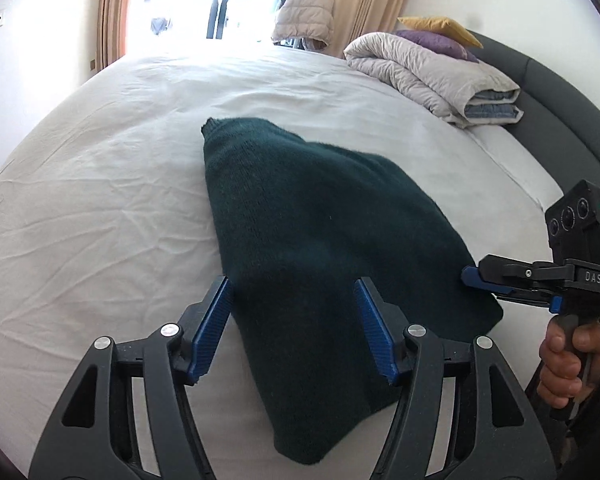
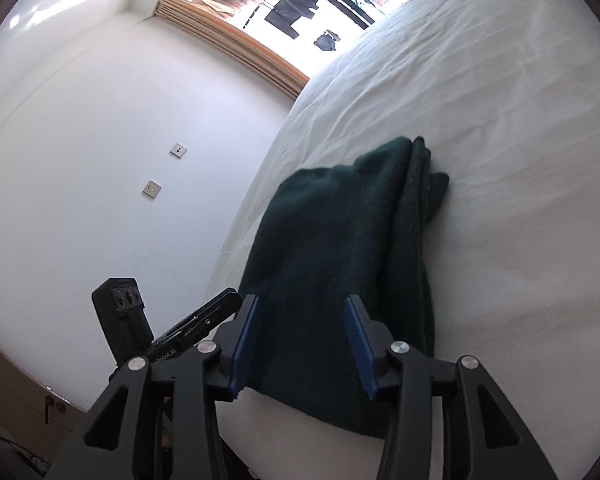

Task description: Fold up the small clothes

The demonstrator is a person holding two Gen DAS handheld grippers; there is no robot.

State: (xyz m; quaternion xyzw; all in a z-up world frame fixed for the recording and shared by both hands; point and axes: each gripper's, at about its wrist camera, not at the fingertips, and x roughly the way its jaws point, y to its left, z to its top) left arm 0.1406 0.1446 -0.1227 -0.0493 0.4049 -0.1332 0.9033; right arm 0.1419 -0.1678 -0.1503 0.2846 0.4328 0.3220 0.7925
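**Dark green knit lies folded as both grippers stand clear**

We see the dark green knitted garment [image 1: 320, 248] lying on the white bedsheet [image 1: 100, 208], near the edge of the bed where we stand, well apart from the folded duvet [image 1: 432, 76] by the headboard. Our left gripper [image 1: 294, 328] hangs over its near end with jaws well apart and nothing pinched between the blue pads [image 1: 212, 328]; the cloth simply shows through the gap. Our right gripper [image 2: 300, 344] sits at the garment's other side, jaws likewise parted and holding nothing. We judge both are placed at the near hem's two ends for a two-handed fold or a final tidy. The knit looks thick and soft, doubled into a long tapered bundle, with stacked layers visible along one edge [image 2: 416, 208] and a rumpled far tip.
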